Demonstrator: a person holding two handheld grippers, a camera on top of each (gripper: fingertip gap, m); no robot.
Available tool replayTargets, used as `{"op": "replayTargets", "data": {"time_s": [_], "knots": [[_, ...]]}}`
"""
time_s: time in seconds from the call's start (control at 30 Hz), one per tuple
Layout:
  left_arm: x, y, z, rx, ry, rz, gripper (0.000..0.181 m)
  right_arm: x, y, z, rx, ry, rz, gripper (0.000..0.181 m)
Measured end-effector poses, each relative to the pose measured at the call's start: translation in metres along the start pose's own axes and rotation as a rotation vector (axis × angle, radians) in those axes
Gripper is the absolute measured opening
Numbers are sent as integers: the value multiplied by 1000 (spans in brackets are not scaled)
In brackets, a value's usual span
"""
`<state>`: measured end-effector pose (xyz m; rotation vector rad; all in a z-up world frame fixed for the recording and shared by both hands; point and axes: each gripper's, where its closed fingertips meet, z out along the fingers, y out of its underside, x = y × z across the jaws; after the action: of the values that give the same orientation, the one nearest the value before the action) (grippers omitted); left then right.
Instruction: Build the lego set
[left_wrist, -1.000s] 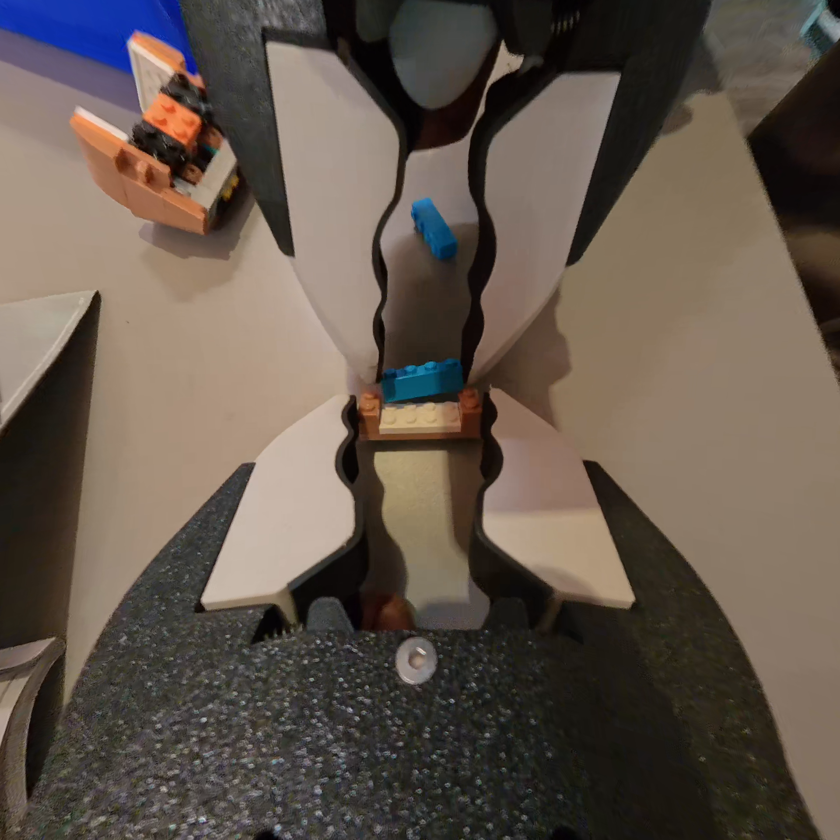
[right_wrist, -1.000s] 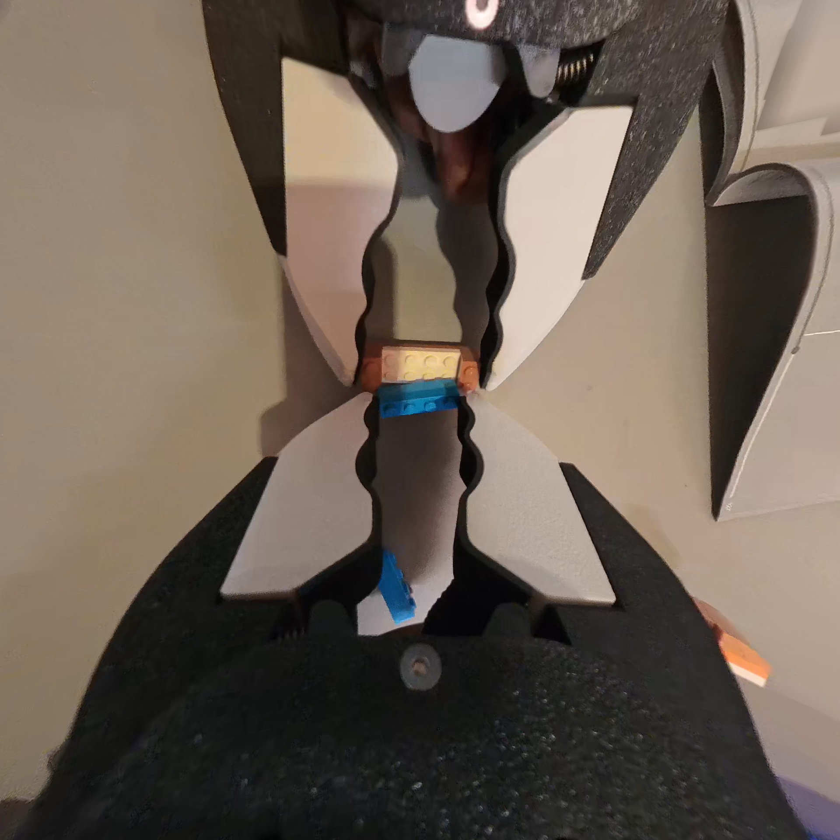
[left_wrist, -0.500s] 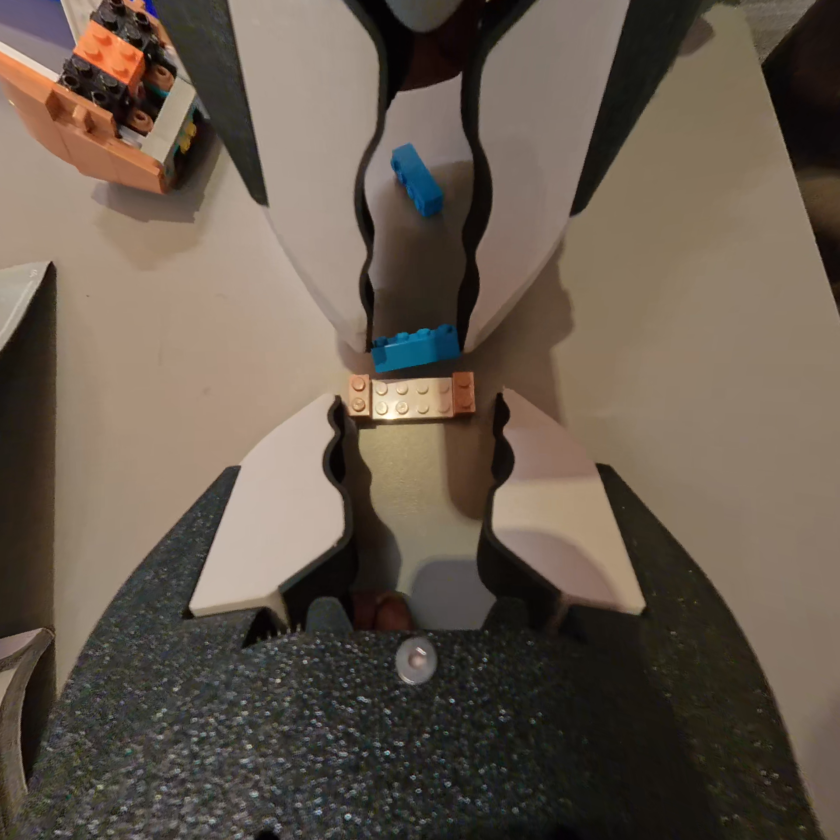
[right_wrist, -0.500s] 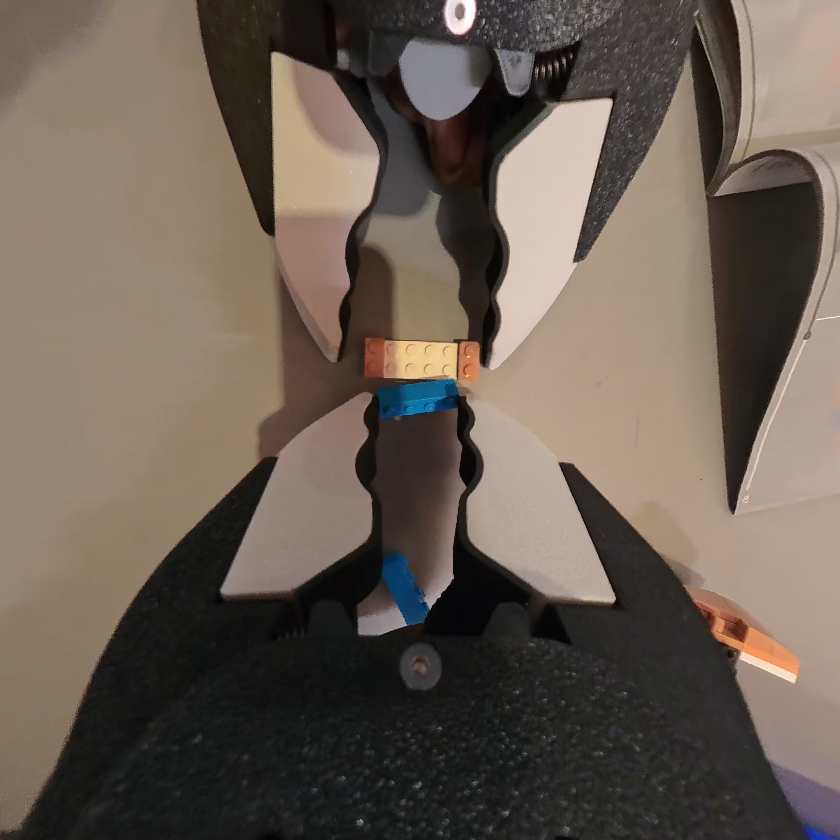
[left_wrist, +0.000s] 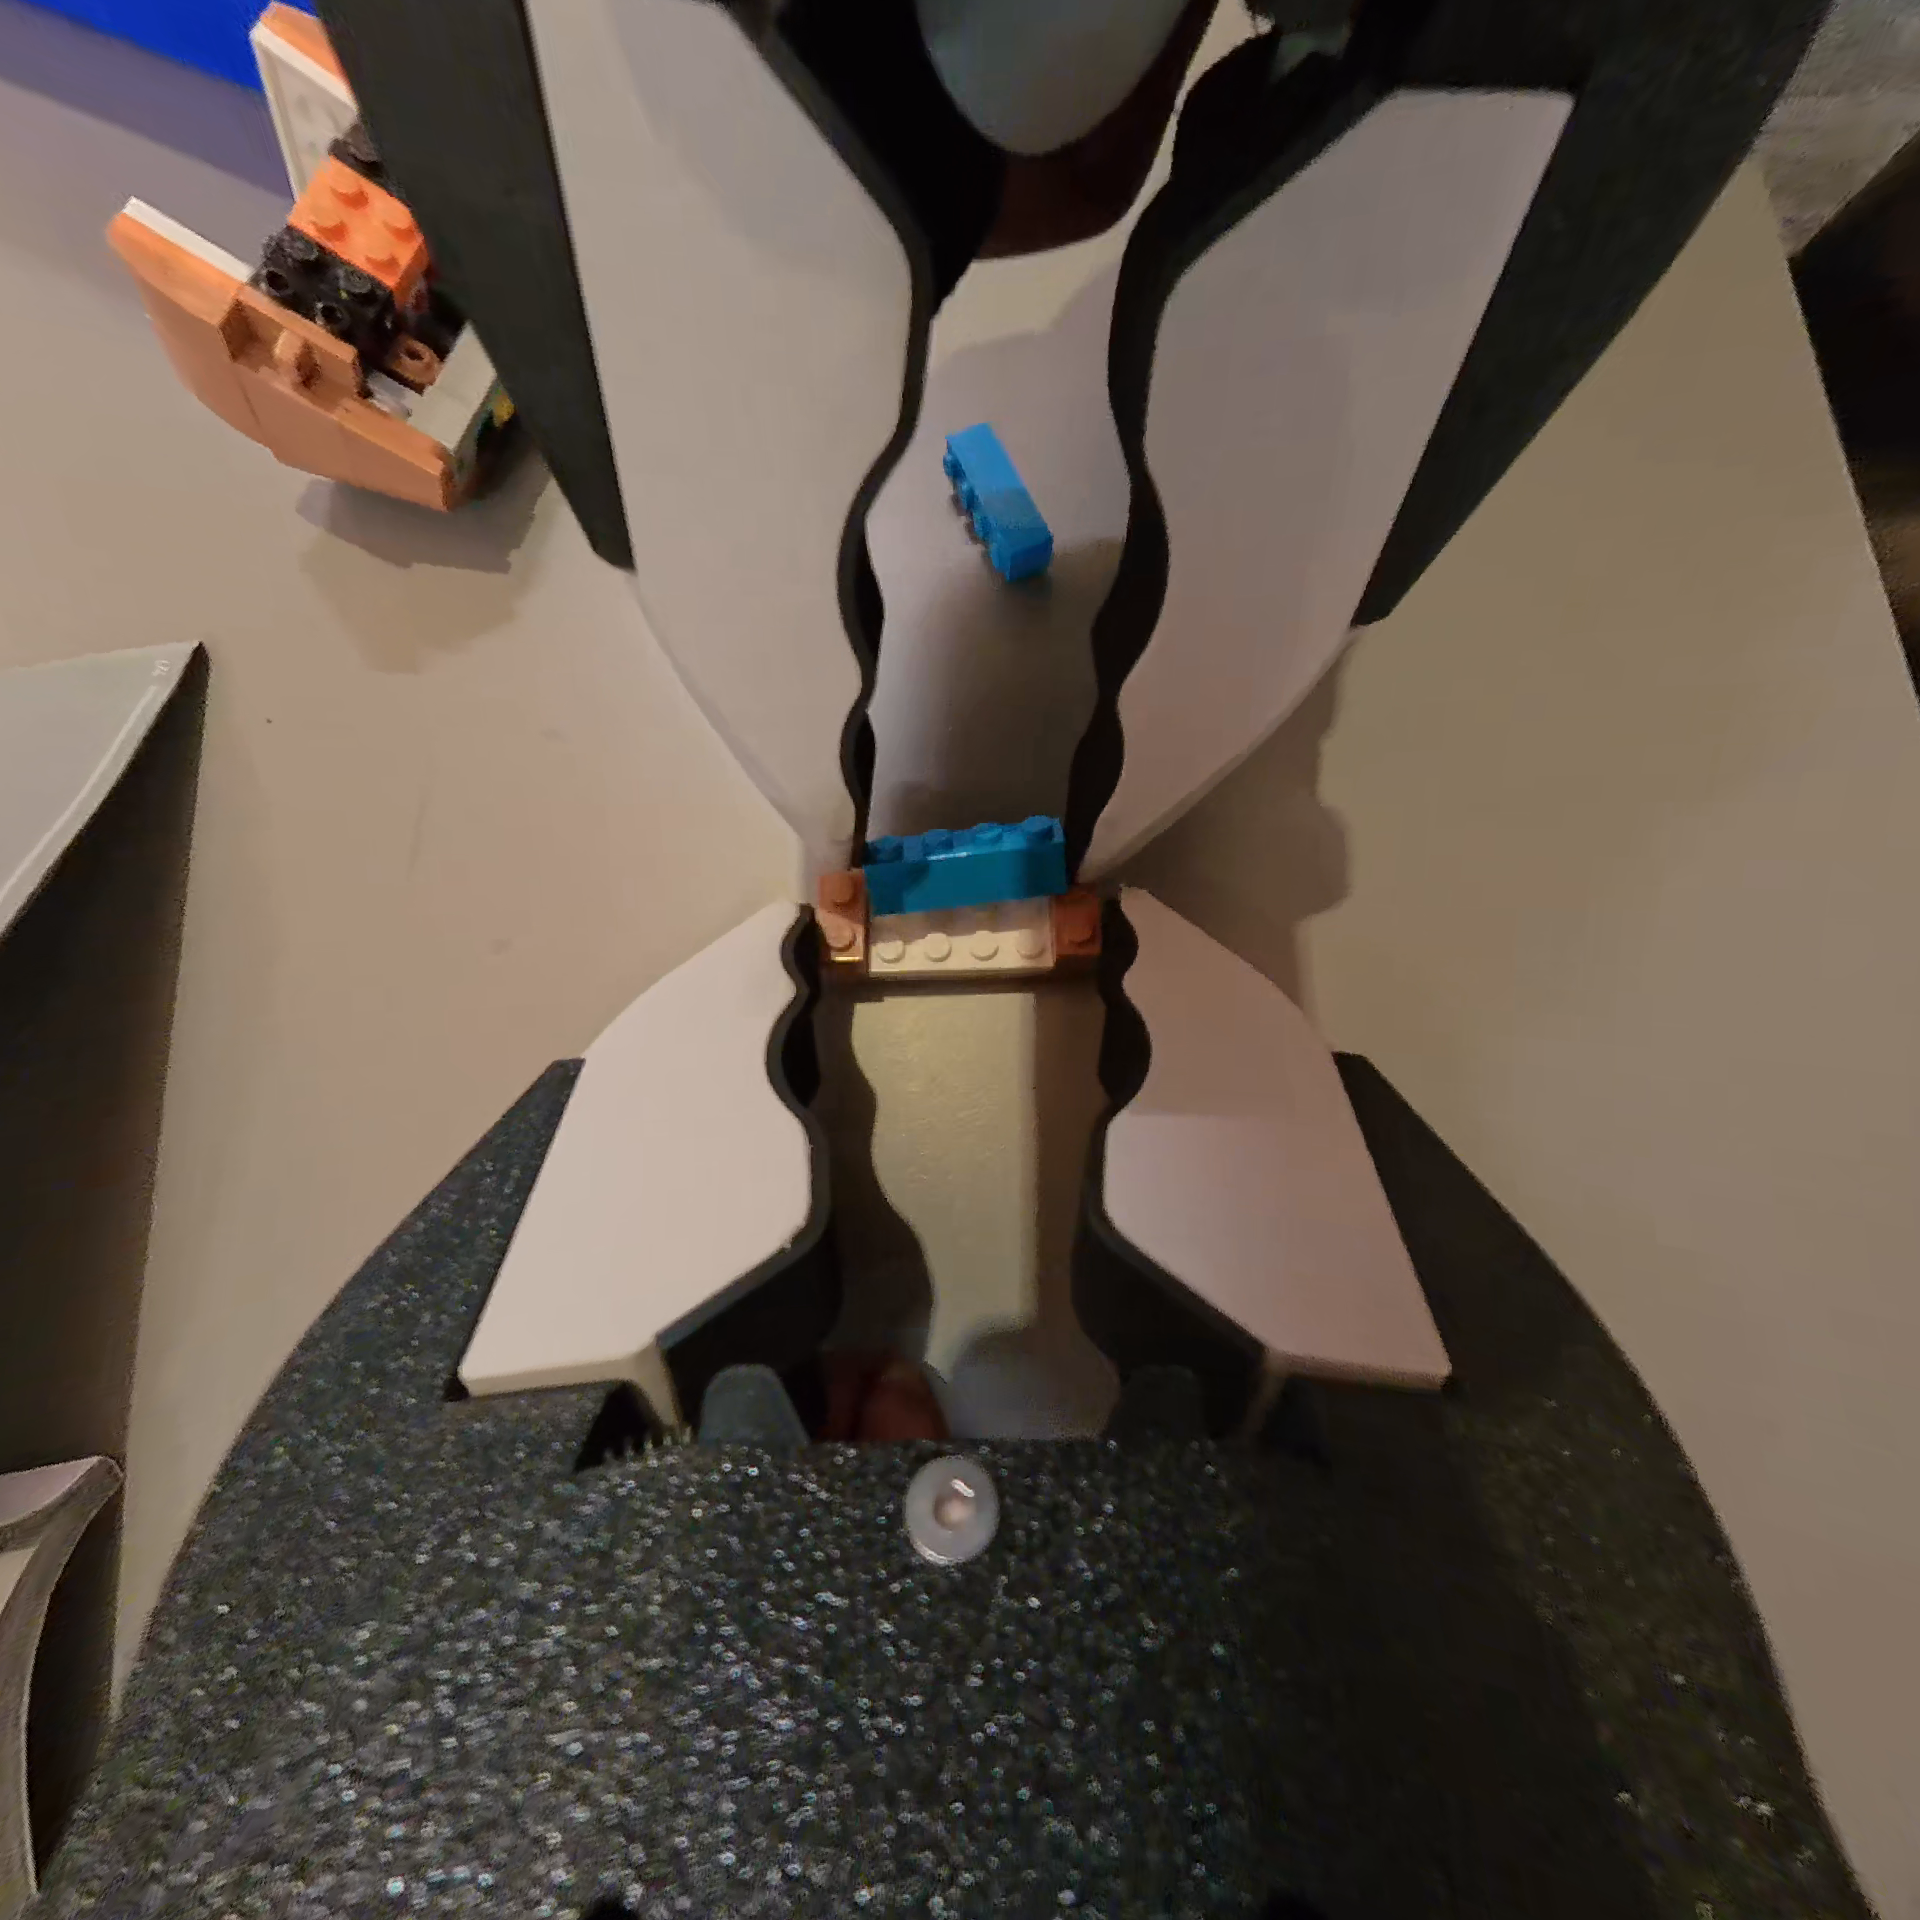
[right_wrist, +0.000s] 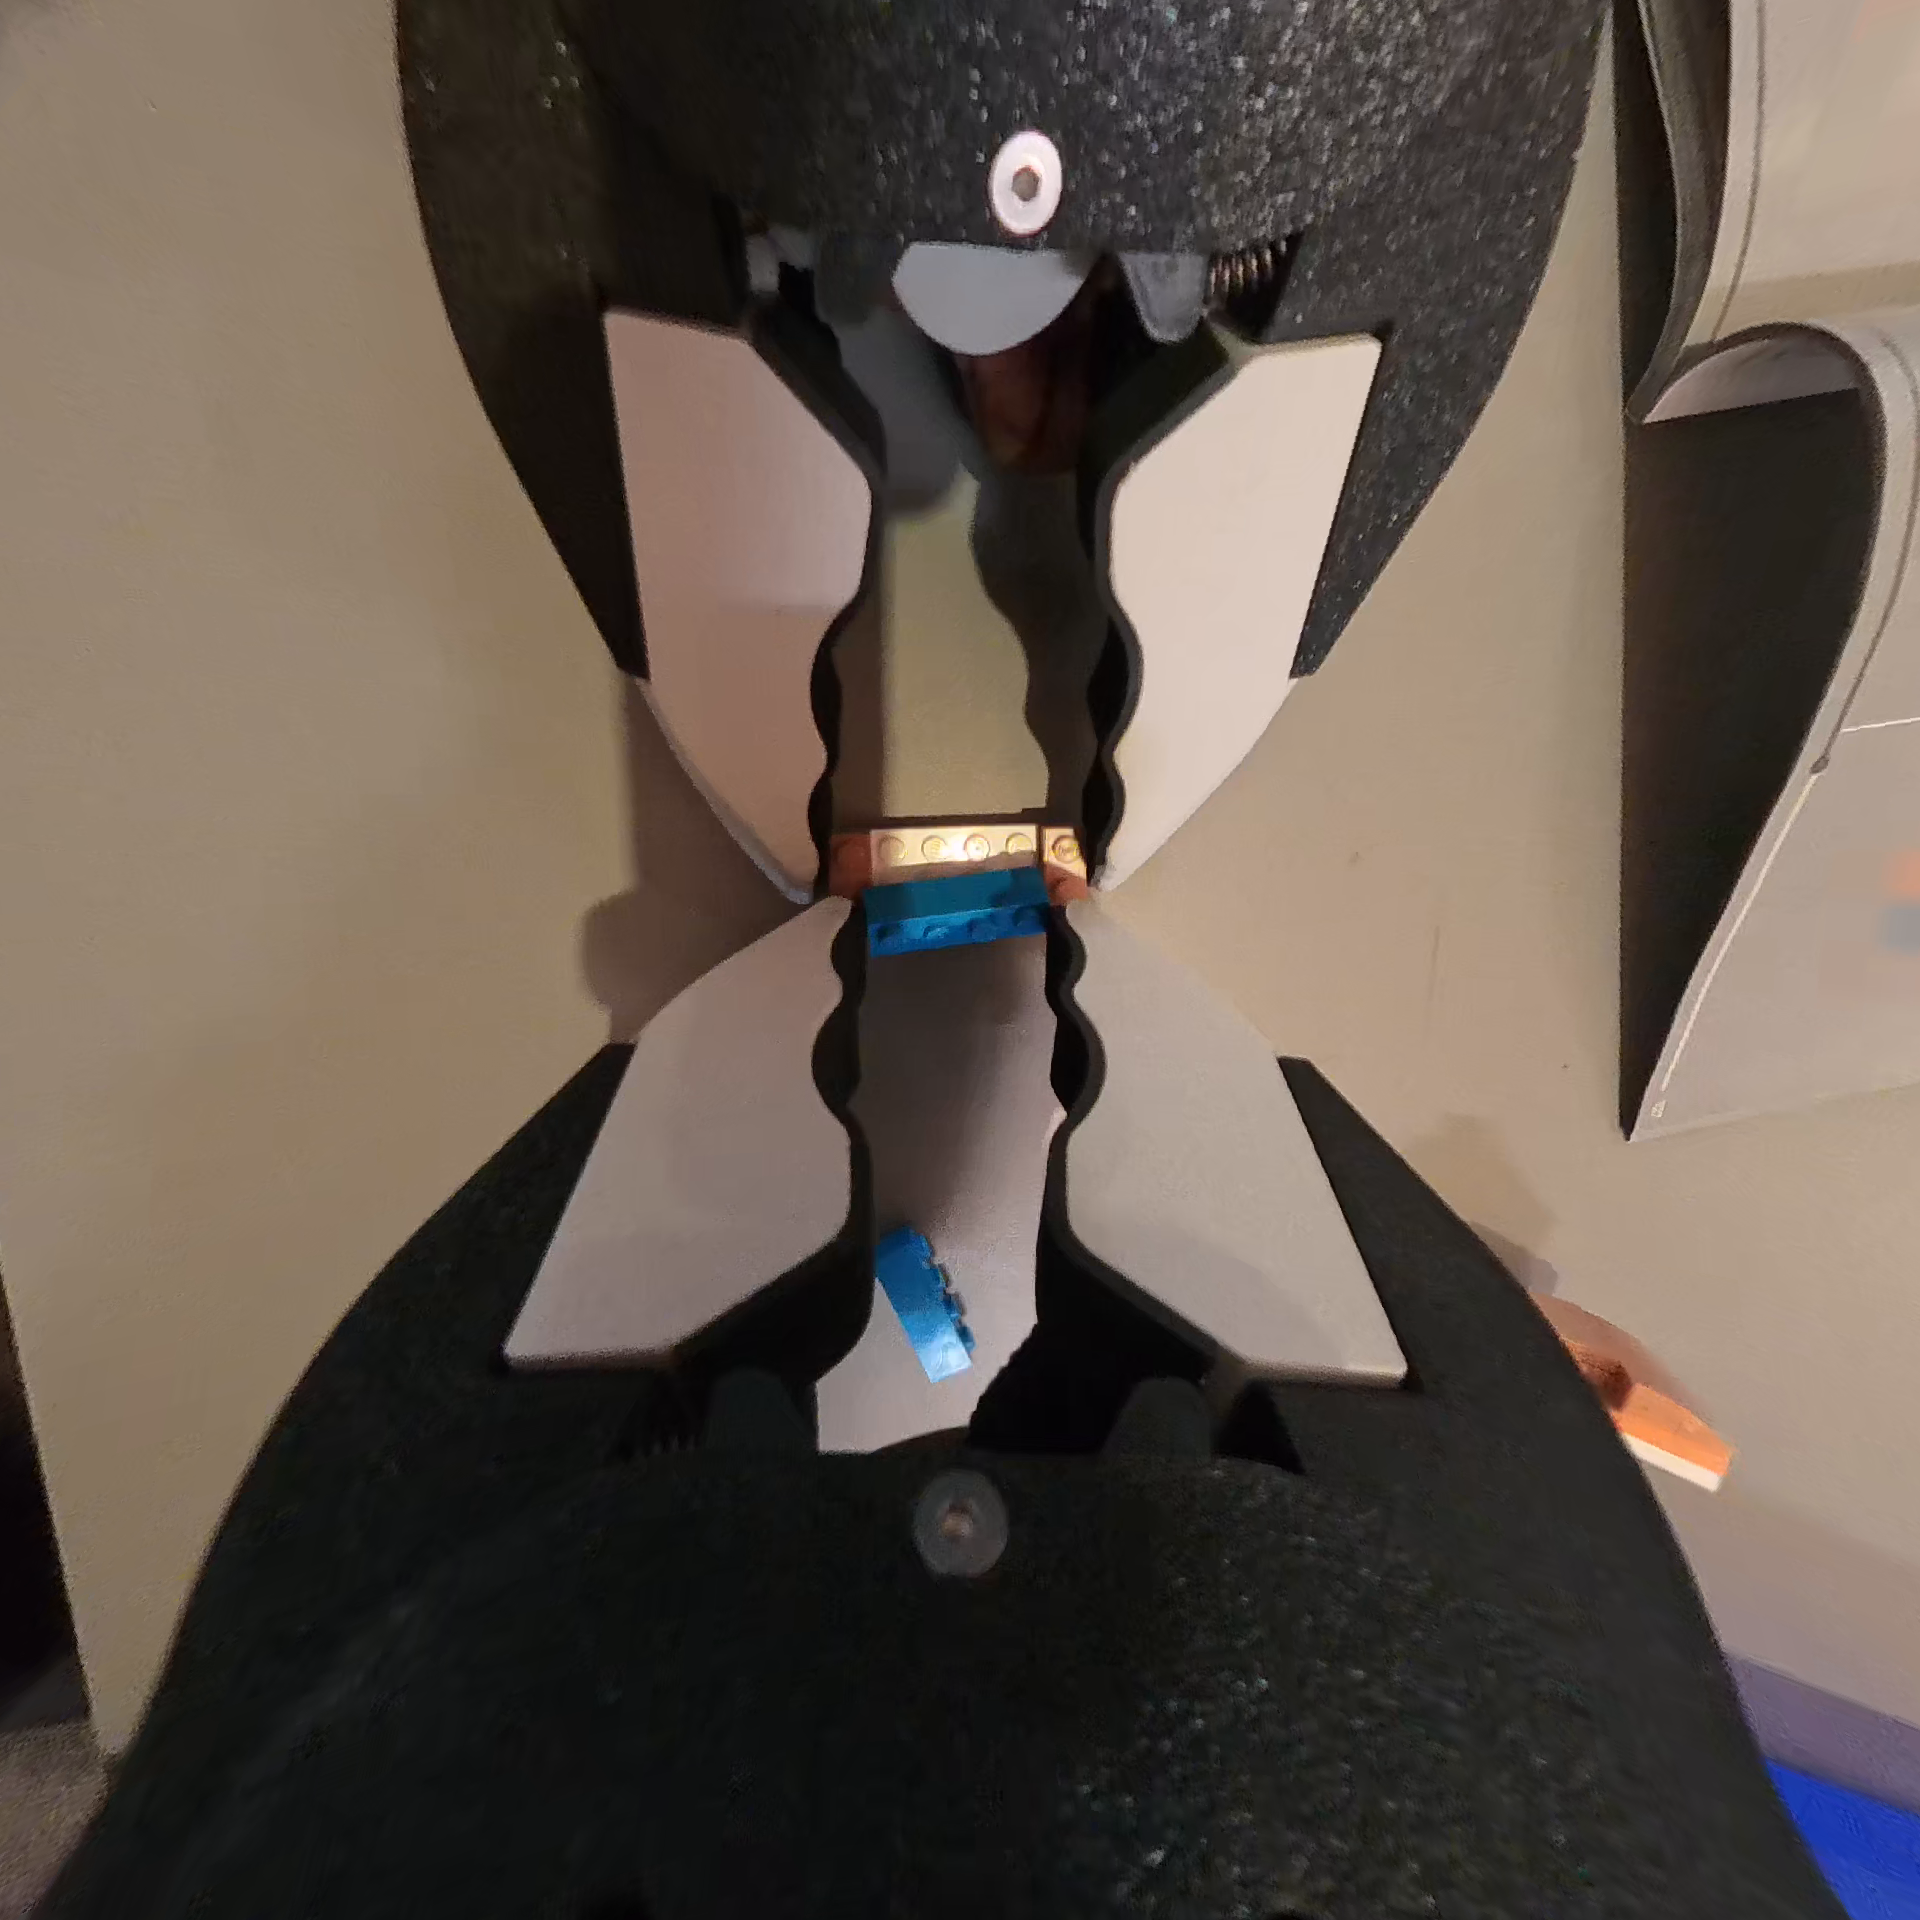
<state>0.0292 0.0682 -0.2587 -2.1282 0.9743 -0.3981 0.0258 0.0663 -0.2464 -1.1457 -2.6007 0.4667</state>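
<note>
My left gripper (left_wrist: 961, 940) is shut on a brown and tan studded plate (left_wrist: 956, 940), gripped by its two ends. My right gripper (right_wrist: 954, 920) is shut on a blue brick (right_wrist: 951, 914). The two grippers face each other tip to tip above the table. The blue brick (left_wrist: 966, 868) rests against the plate's far row of studs, slightly tilted. In the right wrist view the plate (right_wrist: 956, 847) sits between the left gripper's (right_wrist: 956, 852) tips. A second blue brick (left_wrist: 997, 504) lies loose on the table under the right gripper (left_wrist: 961, 862); it also shows in the right wrist view (right_wrist: 925, 1314).
A partly built brown, orange and black lego model (left_wrist: 322, 343) stands at the far left of the beige table (left_wrist: 1558, 1039); its brown edge shows in the right wrist view (right_wrist: 1652, 1413). An open grey booklet (left_wrist: 83, 748) lies to the left, with curled pages (right_wrist: 1766, 623). Less than 4 cm separates the two grippers' tips.
Half a second ago the blue brick and the plate were apart with a small gap. Now they are pressed together again, as they were one second ago.
</note>
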Motion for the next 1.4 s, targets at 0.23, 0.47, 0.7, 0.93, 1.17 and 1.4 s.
{"op": "replayTargets", "data": {"time_s": [0.23, 0.47, 0.7, 0.93, 1.17, 1.4], "knots": [[-2, -5, -4, 48, 14, -36, 52, 2, -3, -1, 35, -17, 27, 33], [-2, -7, -5, 62, 27, -42, 52, 2, -3, -1, 100, -34, 48, 33], [-1, -8, -6, 72, 40, -45, 52, 0, -4, -3, 149, -51, 41, 35], [-1, -10, -8, 88, 52, -57, 52, 0, -5, -5, 182, -43, 33, 36], [0, -16, -13, 144, 83, -71, 52, -4, -6, -10, 213, -40, -28, 42], [-1, -24, -20, 218, 121, -112, 52, -1, -12, -16, 253, 21, -62, 46]]}}
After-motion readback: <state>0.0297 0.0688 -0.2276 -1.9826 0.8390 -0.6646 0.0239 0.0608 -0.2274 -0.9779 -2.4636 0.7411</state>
